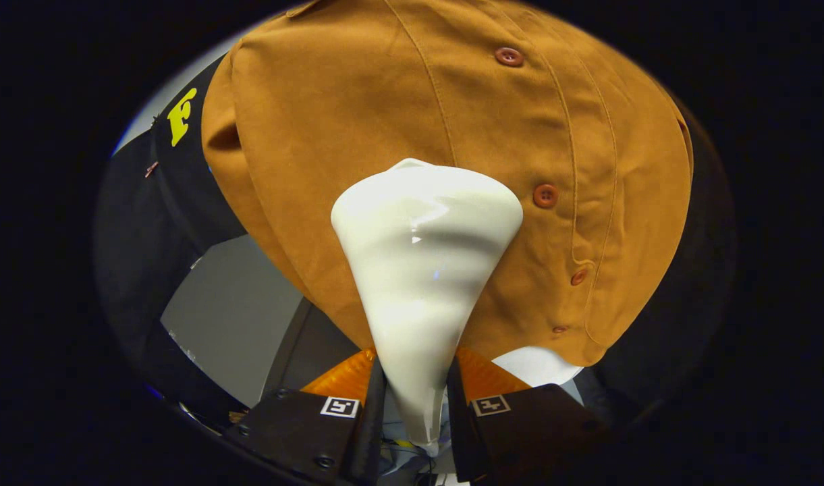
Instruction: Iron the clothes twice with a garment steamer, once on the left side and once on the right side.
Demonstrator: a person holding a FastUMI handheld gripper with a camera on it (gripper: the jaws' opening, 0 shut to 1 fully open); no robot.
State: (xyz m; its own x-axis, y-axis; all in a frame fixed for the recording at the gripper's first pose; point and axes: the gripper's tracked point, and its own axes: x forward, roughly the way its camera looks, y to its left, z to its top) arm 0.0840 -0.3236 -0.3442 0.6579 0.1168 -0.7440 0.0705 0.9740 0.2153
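Note:
A white garment steamer (pixel 422 270) stands between my two fingers, its narrow handle clamped by both black pads and its wide head flaring out ahead. My gripper (pixel 416 398) is shut on that handle. The steamer head rests against or very near a brown button-up shirt (pixel 358 121) hanging just beyond it. The head sits left of the shirt's button placket (pixel 545 196), over the lower middle of the cloth. The face of the steamer head is hidden from me.
Black booth cloth (pixel 148 223) hangs behind and left of the shirt. A grey surface (pixel 229 317) lies below the shirt's left hem. Something white (pixel 536 366) peeks out under the shirt's lower right hem.

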